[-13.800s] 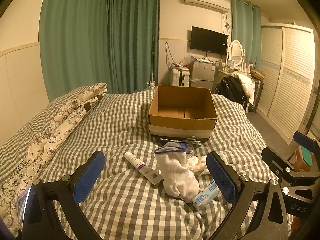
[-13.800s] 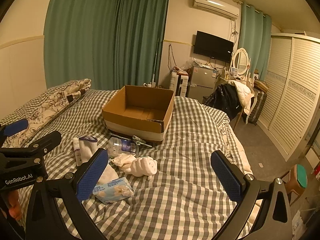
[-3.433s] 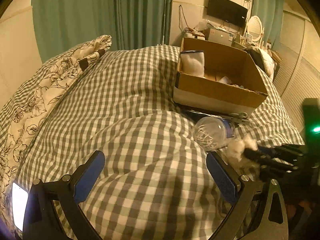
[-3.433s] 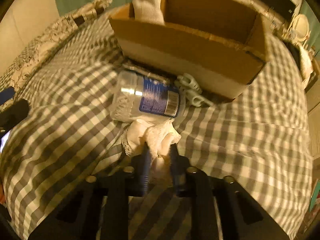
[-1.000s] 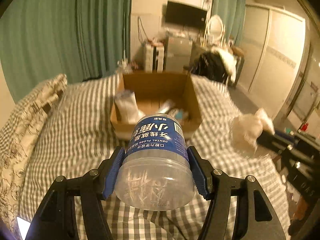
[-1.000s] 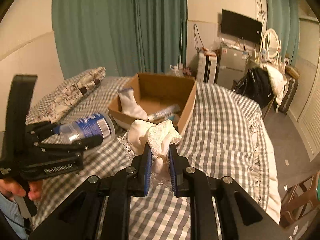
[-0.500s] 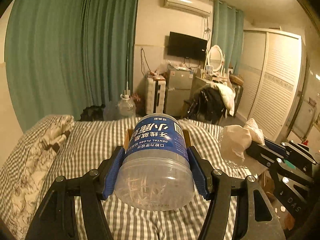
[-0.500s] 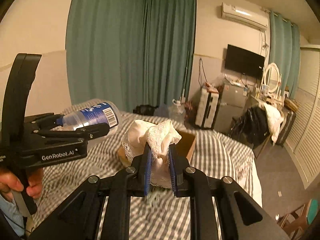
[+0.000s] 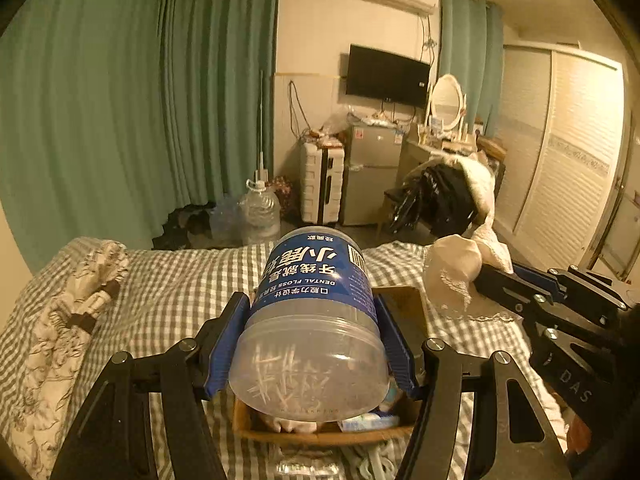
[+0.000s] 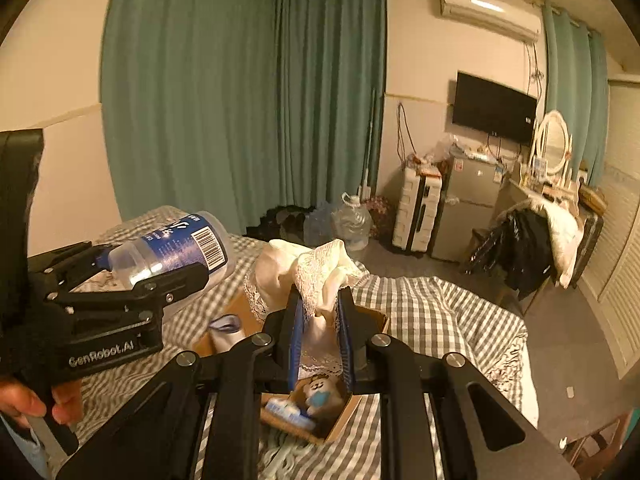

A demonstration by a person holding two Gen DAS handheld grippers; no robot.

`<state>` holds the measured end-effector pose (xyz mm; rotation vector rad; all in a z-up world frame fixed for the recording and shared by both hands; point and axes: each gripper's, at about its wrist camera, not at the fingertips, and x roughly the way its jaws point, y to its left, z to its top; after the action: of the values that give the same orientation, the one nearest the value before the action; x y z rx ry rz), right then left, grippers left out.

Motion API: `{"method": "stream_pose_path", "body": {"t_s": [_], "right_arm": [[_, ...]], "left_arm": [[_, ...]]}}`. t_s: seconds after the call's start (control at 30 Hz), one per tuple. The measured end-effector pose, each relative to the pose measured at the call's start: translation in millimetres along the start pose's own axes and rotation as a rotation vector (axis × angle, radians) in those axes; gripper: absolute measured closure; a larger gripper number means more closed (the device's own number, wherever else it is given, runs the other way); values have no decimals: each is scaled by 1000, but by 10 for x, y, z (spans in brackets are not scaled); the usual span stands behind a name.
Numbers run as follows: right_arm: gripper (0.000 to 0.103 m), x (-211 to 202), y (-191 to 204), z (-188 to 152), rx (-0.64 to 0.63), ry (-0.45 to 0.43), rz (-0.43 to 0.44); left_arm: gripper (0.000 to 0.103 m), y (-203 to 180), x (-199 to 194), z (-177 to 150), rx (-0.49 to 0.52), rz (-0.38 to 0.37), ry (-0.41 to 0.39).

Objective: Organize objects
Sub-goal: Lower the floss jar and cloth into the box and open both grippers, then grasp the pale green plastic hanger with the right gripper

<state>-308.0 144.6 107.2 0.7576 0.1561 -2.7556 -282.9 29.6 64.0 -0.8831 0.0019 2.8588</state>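
Observation:
My left gripper (image 9: 310, 340) is shut on a clear dental floss jar (image 9: 312, 320) with a blue label, held above the cardboard box (image 9: 320, 436). It also shows in the right wrist view (image 10: 168, 248). My right gripper (image 10: 320, 336) is shut on a white lace cloth (image 10: 312, 272), held over the cardboard box (image 10: 340, 420). The cloth also shows in the left wrist view (image 9: 460, 272). Inside the box lie a white sock (image 10: 226, 330), a tissue pack (image 10: 282, 406) and a small toy (image 10: 320, 392).
The box sits on a checked bed (image 10: 432, 312). A floral pillow (image 9: 68, 320) lies at the left. Scissors (image 9: 372, 460) lie in front of the box. Water jugs (image 9: 258, 210), a fridge and a chair with clothes stand beyond the bed.
Both grippers have tilted down and moved forward over the box, each still holding its object. The box interior has come back into view below them.

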Motion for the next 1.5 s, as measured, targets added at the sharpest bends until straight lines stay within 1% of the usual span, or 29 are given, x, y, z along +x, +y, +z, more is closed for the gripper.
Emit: {"method": "stream_pose_path", "body": {"t_s": [0.1,0.2,0.33,0.37,0.4,0.47,0.5,0.53,0.57,0.63,0.77,0.83,0.9,1.03,1.13,1.2,1.33,1.4,1.5], "right_arm": [[88,408,-86,-42,9,42,-5],[88,737,-128,-157,21,82,5],[88,1030,-172,-322,37,114,3],[86,1058,-181,-359,42,116,3],[81,1086,-189,-375,48,114,4],[51,1055,-185,-433,55,97,0],[46,1032,-196,-436,59,89,-9],[44,989,-199,-421,64,80,-19],[44,913,-206,-398,66,71,-24],[43,736,-168,-353,64,58,-36],[37,307,-97,-230,37,24,-70],[36,48,-51,-178,27,10,-82],[35,-228,18,-148,15,-4,-89],[29,-695,156,-138,-10,-29,-99],[26,-959,246,-194,-14,-35,-102],[26,-1074,319,-270,-15,-28,-96],[25,-1158,425,-498,-19,-5,-92],[25,-1130,460,-661,-9,12,-101],[25,-1005,477,-912,15,44,-98]], "left_arm": [[38,4,367,-73,3,10,35],[38,44,675,-214,-14,-2,82],[38,120,949,-408,-29,11,134],[38,121,990,-440,-25,14,144],[37,129,1004,-465,-19,17,147],[33,138,948,-479,-3,24,130],[23,137,893,-465,1,27,122],[14,136,838,-441,1,30,113],[10,139,750,-421,-3,35,99],[8,152,512,-378,-16,34,62],[3,200,129,-284,-41,25,34],[0,206,-127,-269,-39,26,18],[0,193,-337,-265,-28,34,6],[0,204,-710,-305,-14,48,-7],[0,258,-930,-433,-25,49,-1],[0,279,-1010,-527,-29,60,2],[0,371,-1060,-807,-48,90,13],[0,426,-1043,-973,-75,108,22],[0,487,-995,-1284,-148,127,21]]}}
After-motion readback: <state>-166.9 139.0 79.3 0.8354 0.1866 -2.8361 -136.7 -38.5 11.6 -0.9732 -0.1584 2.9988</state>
